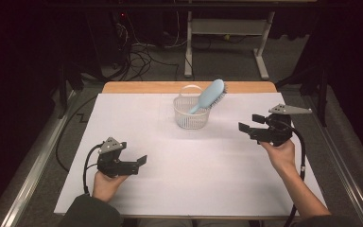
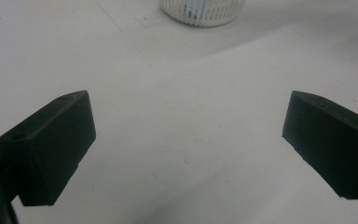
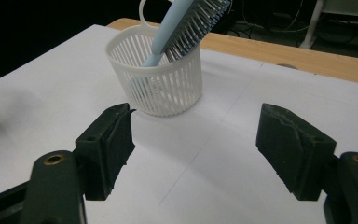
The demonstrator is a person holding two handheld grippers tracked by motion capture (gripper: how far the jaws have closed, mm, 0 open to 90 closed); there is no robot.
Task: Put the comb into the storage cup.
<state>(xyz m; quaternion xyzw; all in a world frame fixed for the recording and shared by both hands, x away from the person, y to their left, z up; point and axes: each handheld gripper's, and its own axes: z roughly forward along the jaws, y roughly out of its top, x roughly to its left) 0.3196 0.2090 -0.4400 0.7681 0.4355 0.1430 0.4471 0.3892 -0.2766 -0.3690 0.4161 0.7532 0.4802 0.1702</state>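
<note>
Pale blue plastic marks the hairbrush, which stands handle-down in the white slatted basket, its bristled head leaning out over the basket's right rim and rising above it. In the right gripper view the brush shows its dark bristles turned to the right, and the handle reaches down inside the basket behind the slats. The basket sits on the far middle of the white surface, close to the bare wooden strip along the far edge, and its thin hoop handle stands upright behind the brush.

To the right of the basket and a little nearer the person, the right gripper is held above the surface with its jaws spread wide, nothing between them, pointing left towards the basket. Well apart from the basket, to its near left, the left gripper rests low over the surface, jaws likewise wide apart and empty; in the left gripper view the basket stands far ahead.
</note>
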